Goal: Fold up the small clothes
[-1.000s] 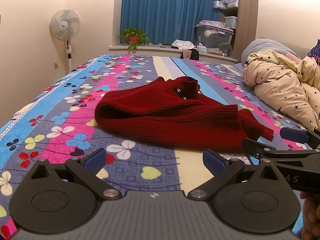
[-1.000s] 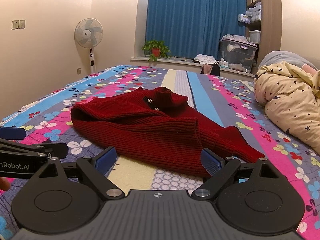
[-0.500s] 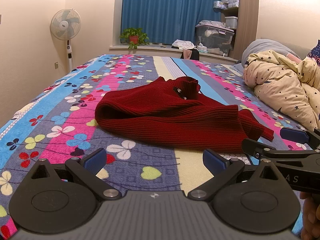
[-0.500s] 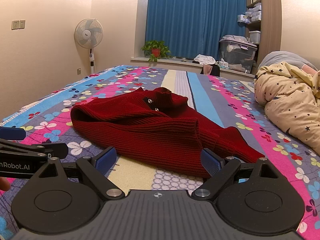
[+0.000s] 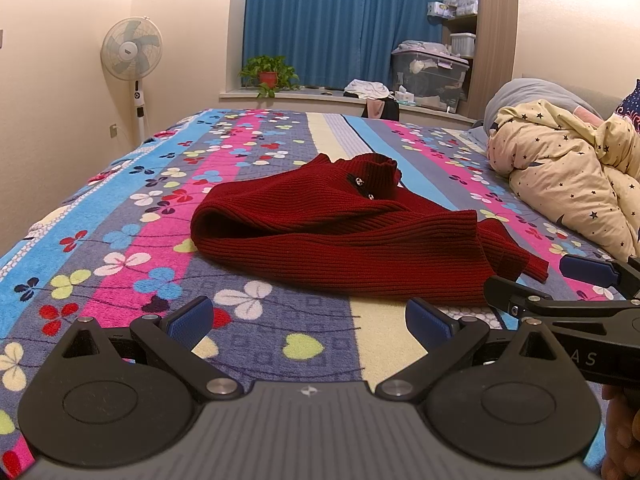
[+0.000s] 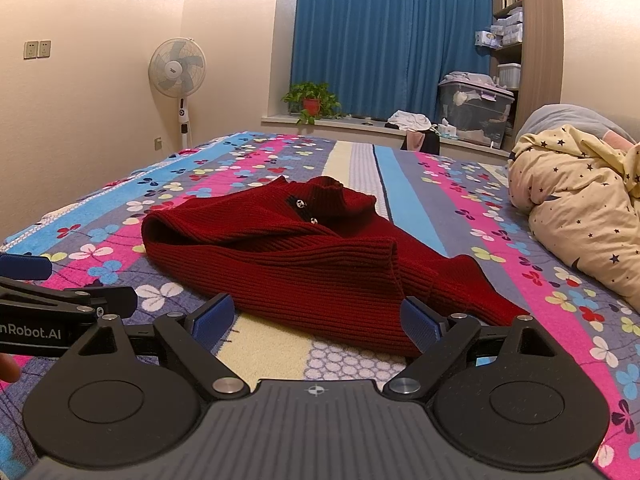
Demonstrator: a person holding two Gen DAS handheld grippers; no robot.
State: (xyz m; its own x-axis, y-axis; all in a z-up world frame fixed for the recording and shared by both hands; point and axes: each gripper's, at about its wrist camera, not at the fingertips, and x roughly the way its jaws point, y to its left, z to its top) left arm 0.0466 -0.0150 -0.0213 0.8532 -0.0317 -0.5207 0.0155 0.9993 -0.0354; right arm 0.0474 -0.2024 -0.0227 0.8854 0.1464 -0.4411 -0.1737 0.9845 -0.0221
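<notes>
Sweater [image 5: 344, 236] in dark red ribbed knit lies loosely folded on the flowered bedspread [image 5: 132, 216], straight ahead of both your claws. Your left gripper [image 5: 307, 322] has its blue pads spread wide with nothing between them, the sweater's near hem just beyond its tips. Your right gripper [image 6: 316, 320] is equally wide apart and empty; the hem sits between and just past its pads, the right pad [image 6: 420, 326] almost at the knit. Each claw shows at the other's side. Off to the right of both lies a star-print quilt [image 6: 580, 204].
</notes>
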